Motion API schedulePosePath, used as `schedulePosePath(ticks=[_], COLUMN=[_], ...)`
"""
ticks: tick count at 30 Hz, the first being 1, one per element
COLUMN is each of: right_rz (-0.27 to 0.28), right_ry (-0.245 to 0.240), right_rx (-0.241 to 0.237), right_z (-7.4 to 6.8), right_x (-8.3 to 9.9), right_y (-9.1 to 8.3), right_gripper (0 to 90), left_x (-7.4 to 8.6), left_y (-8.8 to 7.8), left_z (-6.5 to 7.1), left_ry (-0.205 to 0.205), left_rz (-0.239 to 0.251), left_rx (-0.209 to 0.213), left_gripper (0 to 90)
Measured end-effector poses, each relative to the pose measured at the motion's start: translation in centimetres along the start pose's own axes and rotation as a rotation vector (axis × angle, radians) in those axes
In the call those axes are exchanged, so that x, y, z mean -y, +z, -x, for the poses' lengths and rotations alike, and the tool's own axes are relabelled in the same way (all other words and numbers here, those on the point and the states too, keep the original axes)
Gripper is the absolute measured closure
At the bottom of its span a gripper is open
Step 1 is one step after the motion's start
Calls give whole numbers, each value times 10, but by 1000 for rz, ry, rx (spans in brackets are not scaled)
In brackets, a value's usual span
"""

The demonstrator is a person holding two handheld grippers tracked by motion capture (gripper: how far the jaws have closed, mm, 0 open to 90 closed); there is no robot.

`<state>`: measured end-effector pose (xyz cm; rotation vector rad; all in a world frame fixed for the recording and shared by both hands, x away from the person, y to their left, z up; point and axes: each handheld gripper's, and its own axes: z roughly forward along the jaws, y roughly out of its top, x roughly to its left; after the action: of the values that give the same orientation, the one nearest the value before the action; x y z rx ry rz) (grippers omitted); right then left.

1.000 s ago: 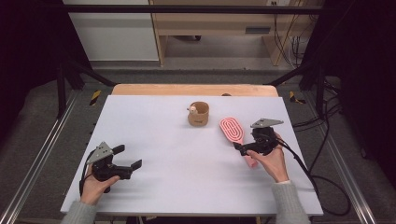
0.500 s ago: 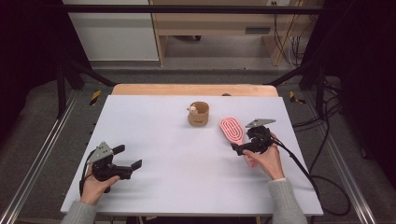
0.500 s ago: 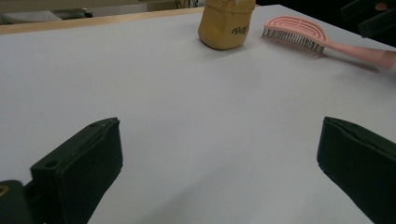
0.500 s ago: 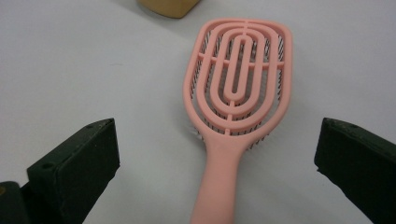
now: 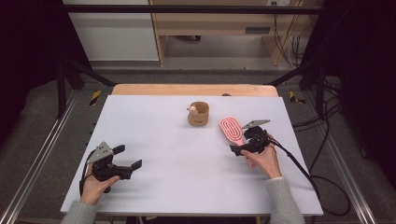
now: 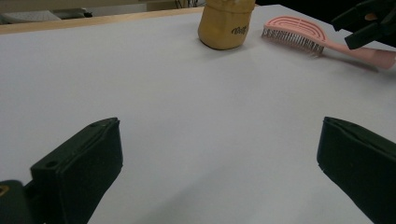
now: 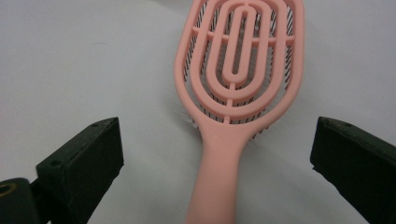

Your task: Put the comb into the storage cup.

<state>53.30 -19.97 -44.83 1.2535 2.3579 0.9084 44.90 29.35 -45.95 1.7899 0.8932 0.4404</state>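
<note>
High view: the camera stood above the near edge and looked forward and down over the whole desk (image 5: 177,154). Left claw view: low, just above the surface, it faced across to the tan cup (image 6: 225,25) and pink brush (image 6: 299,35), both shared with the high view. Right claw view: close over the brush, looking along its handle.

My two black claws, left claw (image 5: 130,163), right claw (image 5: 239,150), grey three-cornered plates on top, black trailing cables, grey knit sleeves (image 5: 285,200).
</note>
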Motion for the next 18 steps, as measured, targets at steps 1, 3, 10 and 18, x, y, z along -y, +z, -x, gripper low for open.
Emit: schedulePosePath(ticks=[1,3,10,18], right_rz=[-2,-11,-14,-45], right_ry=[2,9,24,28], right_rx=[-1,1,-9,1], right_z=[0,1,5,3], right_x=[1,2,5,7], right_y=[1,3,4,9], right_gripper=[43,57,171,253], left_x=[0,0,0,0], left_y=[0,0,0,0], left_z=[0,0,0,0], left_ry=[-1,-1,-1,1], left_rz=[1,0,-1,-1], left_rx=[0,0,1,2], left_gripper=[4,3,4,4])
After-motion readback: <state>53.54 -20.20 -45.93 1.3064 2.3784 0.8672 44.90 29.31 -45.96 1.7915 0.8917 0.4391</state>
